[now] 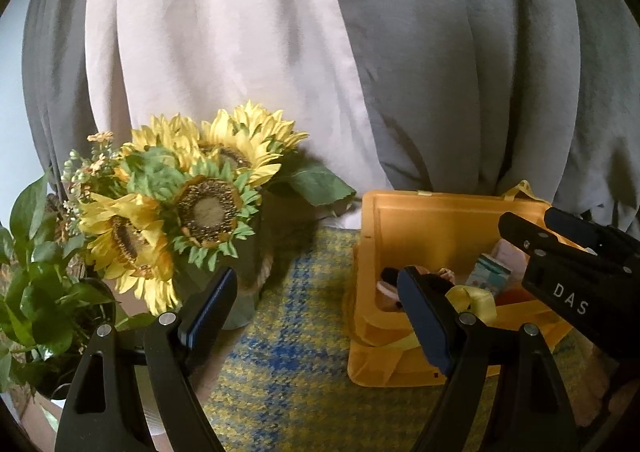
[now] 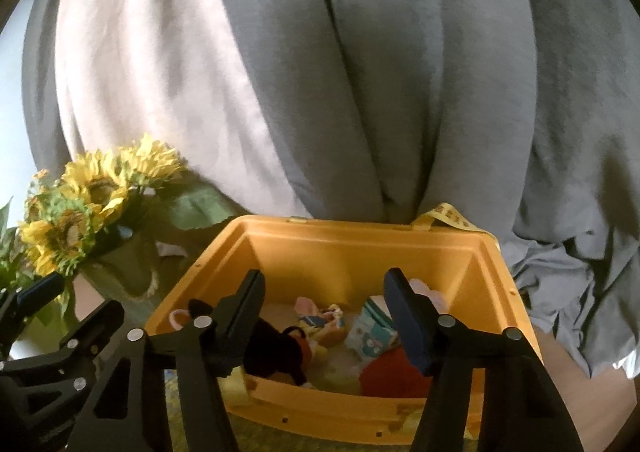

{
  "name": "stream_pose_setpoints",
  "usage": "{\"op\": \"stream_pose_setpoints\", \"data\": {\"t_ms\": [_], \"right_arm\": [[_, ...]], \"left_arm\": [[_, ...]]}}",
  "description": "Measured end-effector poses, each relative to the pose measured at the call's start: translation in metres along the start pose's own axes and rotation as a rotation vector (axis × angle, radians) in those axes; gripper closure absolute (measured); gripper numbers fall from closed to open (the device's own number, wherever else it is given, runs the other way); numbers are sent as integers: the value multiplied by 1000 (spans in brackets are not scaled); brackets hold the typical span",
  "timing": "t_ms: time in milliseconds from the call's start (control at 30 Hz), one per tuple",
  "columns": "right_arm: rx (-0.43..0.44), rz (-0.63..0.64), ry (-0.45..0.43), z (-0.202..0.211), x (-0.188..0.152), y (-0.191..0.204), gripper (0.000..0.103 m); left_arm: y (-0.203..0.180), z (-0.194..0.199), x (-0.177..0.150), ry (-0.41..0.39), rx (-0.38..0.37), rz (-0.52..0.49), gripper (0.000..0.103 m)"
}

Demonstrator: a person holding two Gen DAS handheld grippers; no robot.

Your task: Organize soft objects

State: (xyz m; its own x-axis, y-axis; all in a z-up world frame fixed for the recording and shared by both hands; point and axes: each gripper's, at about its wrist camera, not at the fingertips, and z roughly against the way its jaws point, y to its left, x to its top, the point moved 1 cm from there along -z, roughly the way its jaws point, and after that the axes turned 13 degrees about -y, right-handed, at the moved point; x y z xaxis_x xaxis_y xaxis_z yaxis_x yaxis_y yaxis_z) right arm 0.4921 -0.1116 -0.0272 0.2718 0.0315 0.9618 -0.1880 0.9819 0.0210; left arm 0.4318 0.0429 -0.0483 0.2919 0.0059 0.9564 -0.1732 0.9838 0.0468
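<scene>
Both the left gripper (image 1: pixel 320 316) and right gripper (image 2: pixel 326 316) gape empty; soft toys (image 2: pixel 280 356) already fill the yellow bin (image 2: pixel 360 228), suggesting near completion.

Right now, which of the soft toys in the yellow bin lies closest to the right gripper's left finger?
The black plush toy, lying at the bin's front left; the red one lies front right, by the other finger.

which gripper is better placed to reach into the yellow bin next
Probably the right. The right gripper stands open and empty directly over the bin, with the soft toys between its fingers in view. The left gripper is open over the mat, beside the bin.
</scene>
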Motion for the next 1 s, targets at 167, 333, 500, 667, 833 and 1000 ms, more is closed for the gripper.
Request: {"op": "stream_pose_setpoints", "data": {"t_ms": [167, 333, 500, 667, 833, 1000], "right_arm": [[20, 0, 3, 3, 2, 6, 49], [20, 2, -3, 14, 2, 9, 57], [0, -8, -20, 37, 4, 12, 62], [-23, -23, -33, 67, 5, 16, 64], [-41, -24, -50, 100, 4, 23, 64], [-77, -26, -71, 140, -1, 29, 64]], "left_arm": [[6, 6, 3, -10, 5, 11, 21], [10, 17, 7, -26, 4, 12, 21], [12, 37, 11, -44, -11, 4, 21], [15, 65, 13, -59, -32, -6, 21], [20, 95, 14, -75, -51, -16, 19], [26, 130, 11, -96, -73, -36, 14]]}}
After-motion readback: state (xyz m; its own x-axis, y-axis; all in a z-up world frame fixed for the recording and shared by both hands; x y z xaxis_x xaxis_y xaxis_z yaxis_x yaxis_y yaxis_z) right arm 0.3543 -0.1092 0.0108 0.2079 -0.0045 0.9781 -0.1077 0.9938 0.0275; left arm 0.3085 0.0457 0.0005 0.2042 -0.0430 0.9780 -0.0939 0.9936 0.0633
